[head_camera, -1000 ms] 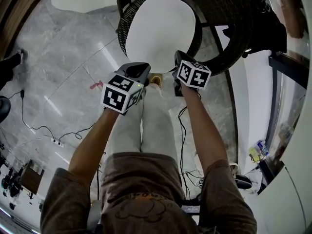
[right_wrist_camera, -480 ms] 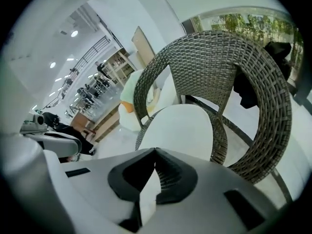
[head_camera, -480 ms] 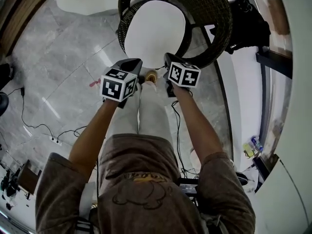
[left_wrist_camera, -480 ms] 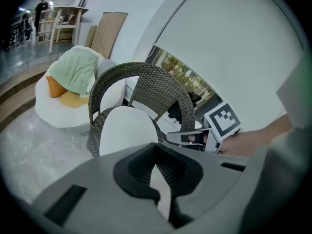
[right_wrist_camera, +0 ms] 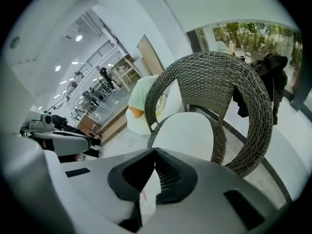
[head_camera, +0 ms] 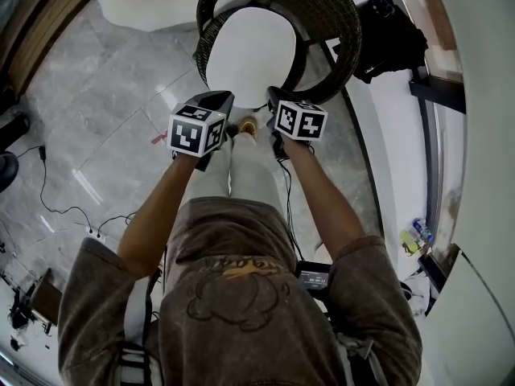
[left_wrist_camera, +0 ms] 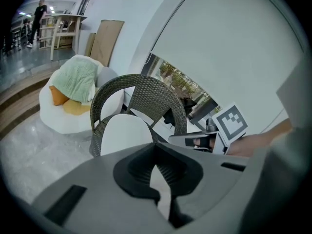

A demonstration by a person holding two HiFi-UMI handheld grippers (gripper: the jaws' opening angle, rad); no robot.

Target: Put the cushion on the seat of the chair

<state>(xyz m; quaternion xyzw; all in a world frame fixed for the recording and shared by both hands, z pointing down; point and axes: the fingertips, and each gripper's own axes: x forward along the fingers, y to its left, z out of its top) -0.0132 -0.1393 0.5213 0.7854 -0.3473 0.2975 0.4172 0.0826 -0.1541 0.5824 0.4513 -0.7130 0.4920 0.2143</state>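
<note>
A round white cushion (head_camera: 245, 55) lies flat on the seat of the dark wicker chair (head_camera: 326, 10). In the head view both grippers hang side by side in front of the chair, above the floor and short of the seat's front edge. My left gripper (head_camera: 216, 100) is shut and holds nothing. My right gripper (head_camera: 276, 97) is shut too, also empty. The left gripper view shows the cushion (left_wrist_camera: 126, 134) and chair back (left_wrist_camera: 156, 95) beyond its closed jaws (left_wrist_camera: 156, 147). From the right gripper (right_wrist_camera: 155, 152), the cushion (right_wrist_camera: 187, 133) sits below the curved chair back (right_wrist_camera: 222, 79).
A white lounge seat (head_camera: 133, 2) with green, orange and yellow pillows stands beyond the chair at left. A black bag (head_camera: 390, 34) lies at the right of the chair. Cables (head_camera: 68, 211) run over the marble floor at left. A white ledge (head_camera: 398, 143) borders the right.
Both grippers have risen and drawn back from the chair together, still shut. The cushion has stayed on the seat.
</note>
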